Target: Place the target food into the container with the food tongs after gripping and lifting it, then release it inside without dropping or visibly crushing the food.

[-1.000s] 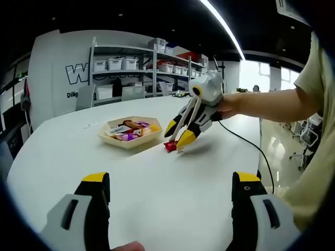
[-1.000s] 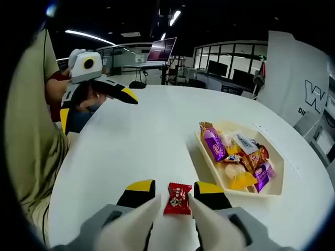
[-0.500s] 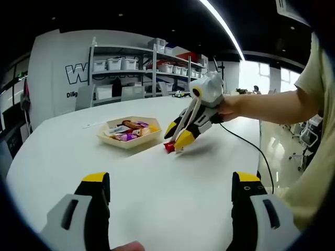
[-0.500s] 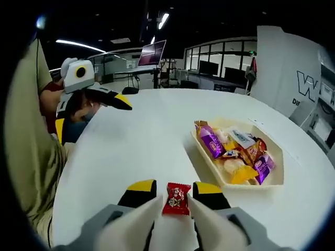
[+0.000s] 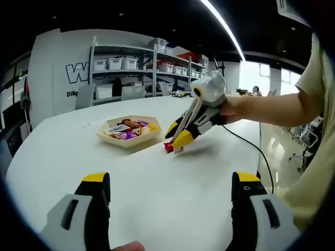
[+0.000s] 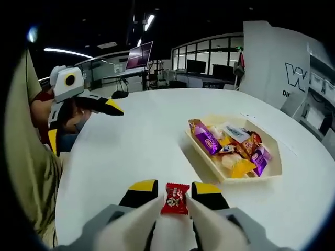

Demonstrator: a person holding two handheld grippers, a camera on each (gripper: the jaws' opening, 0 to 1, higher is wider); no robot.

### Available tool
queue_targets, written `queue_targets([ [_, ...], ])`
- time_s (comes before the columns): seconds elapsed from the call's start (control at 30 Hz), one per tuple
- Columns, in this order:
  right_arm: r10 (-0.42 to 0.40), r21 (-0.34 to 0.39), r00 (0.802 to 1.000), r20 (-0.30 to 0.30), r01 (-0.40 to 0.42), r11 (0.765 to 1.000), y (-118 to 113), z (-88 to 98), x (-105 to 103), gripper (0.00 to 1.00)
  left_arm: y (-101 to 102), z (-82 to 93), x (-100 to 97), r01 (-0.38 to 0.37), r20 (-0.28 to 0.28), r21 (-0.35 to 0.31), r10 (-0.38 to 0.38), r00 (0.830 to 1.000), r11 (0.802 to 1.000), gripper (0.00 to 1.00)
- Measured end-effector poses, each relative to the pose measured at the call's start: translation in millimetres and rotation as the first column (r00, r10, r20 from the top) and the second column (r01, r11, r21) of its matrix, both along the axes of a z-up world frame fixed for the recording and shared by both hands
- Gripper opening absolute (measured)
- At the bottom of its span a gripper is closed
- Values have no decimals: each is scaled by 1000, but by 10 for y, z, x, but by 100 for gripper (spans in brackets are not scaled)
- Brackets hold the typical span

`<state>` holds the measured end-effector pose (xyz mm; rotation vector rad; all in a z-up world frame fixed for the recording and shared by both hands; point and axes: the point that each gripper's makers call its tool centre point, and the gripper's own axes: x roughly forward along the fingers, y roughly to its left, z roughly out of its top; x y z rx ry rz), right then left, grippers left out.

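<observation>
- Since the earlier frames our right gripper (image 6: 174,192) has stayed pinched on the red candy (image 6: 175,198), bottom centre.
- The tray (image 6: 269,175) sits right of it.
- Our left gripper (image 5: 170,183) gapes wide, empty, low over the table (image 5: 57,151).

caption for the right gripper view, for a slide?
Right gripper closes on a red candy on the white table, beside a tray of wrapped snacks.
</observation>
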<state>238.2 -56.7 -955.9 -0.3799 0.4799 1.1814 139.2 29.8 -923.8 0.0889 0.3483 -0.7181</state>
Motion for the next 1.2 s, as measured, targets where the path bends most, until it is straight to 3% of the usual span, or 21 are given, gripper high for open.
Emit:
queue_targets([
  [0.27,-32,-35,999,20,33,999,26,3,-7,18,12,8,0,-4,1,-3,4,1000,1000,94],
  [0.63,-18,-69,1000,17,19,997,127,76,-91,18,33,-1,-1,-9,1,-7,9,1000,1000,94],
  [1.2,-84,-29,996,2,84,996,117,586,96,17,60,26,-1,-14,8,-14,15,1000,1000,94],
])
